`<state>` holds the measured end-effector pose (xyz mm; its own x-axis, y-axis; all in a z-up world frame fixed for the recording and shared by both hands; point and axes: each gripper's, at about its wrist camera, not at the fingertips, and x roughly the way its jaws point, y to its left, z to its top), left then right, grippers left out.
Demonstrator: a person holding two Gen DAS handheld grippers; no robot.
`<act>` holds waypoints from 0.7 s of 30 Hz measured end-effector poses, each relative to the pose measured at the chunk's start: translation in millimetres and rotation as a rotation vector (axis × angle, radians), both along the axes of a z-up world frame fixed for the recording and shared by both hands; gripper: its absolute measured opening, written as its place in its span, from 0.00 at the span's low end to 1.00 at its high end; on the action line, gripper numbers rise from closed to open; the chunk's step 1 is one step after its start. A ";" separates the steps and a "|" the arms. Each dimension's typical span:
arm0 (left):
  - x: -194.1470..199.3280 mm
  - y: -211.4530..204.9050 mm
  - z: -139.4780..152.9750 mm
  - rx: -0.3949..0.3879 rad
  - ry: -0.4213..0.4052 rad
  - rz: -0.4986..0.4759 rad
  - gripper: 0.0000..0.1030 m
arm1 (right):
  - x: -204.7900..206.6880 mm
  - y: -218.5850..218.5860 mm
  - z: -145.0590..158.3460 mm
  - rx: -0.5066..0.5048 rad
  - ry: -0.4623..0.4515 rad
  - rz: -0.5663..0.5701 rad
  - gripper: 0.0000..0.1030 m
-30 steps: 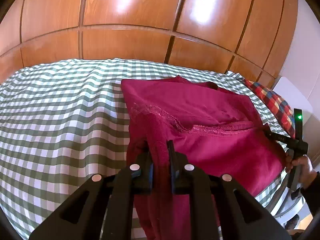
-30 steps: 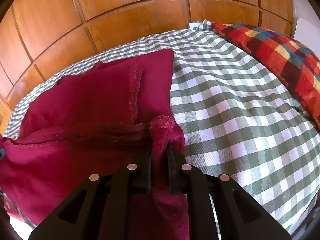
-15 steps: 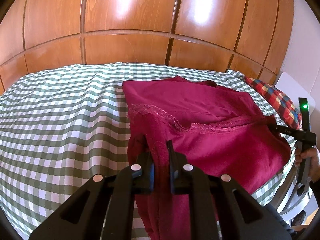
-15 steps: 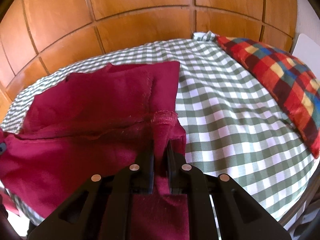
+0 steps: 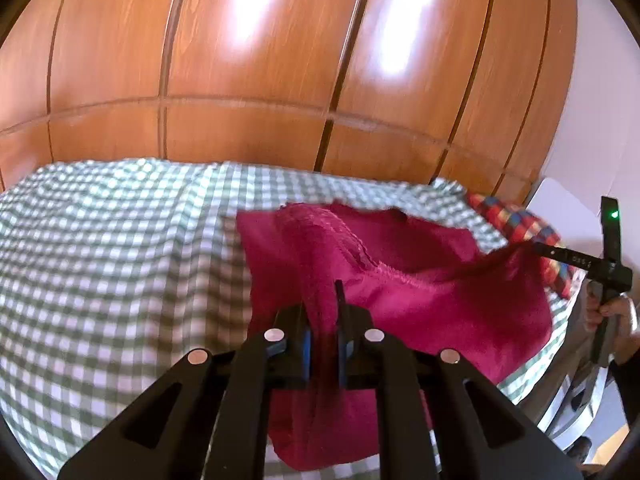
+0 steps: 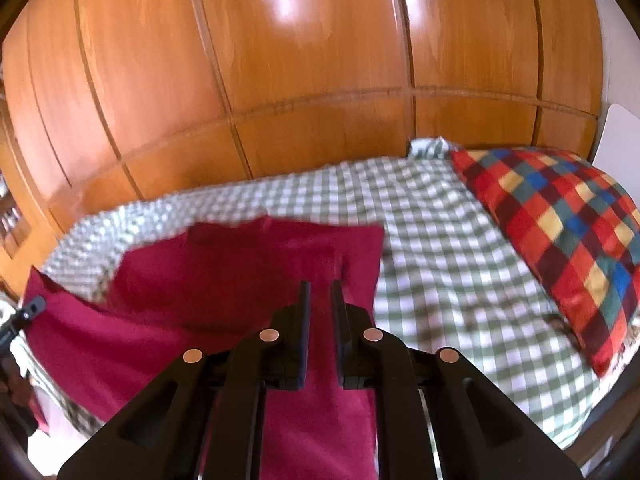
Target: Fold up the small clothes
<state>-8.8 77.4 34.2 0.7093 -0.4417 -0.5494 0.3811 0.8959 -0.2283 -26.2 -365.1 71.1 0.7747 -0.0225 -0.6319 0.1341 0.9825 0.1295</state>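
Over the green-checked bedspread we hold a crimson fleecy garment with a lace-trimmed hem, its near edge raised, pinched between the nearly closed jaws of our left gripper and right gripper

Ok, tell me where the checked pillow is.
The pillow lies at the right end of the bed, against the wooden panelling, right of the red garment.

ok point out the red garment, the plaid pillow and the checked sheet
red garment (image 5: 448, 304): left wrist view, its lifted front panel
plaid pillow (image 6: 560, 240): right wrist view, middle of its top
checked sheet (image 5: 120, 260): left wrist view, bare stretch
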 end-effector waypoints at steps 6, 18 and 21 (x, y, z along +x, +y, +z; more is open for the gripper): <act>35.9 -13.4 16.1 0.012 -0.037 -0.007 0.06 | 44.5 -10.7 15.6 0.007 -0.037 -0.019 0.07; 48.2 -24.9 -7.7 0.068 0.013 -0.012 0.06 | 37.7 -10.3 -59.9 -0.028 0.208 0.077 0.54; 44.6 -17.9 -15.1 0.060 0.052 0.005 0.06 | 44.0 -7.4 -82.4 -0.057 0.273 0.081 0.52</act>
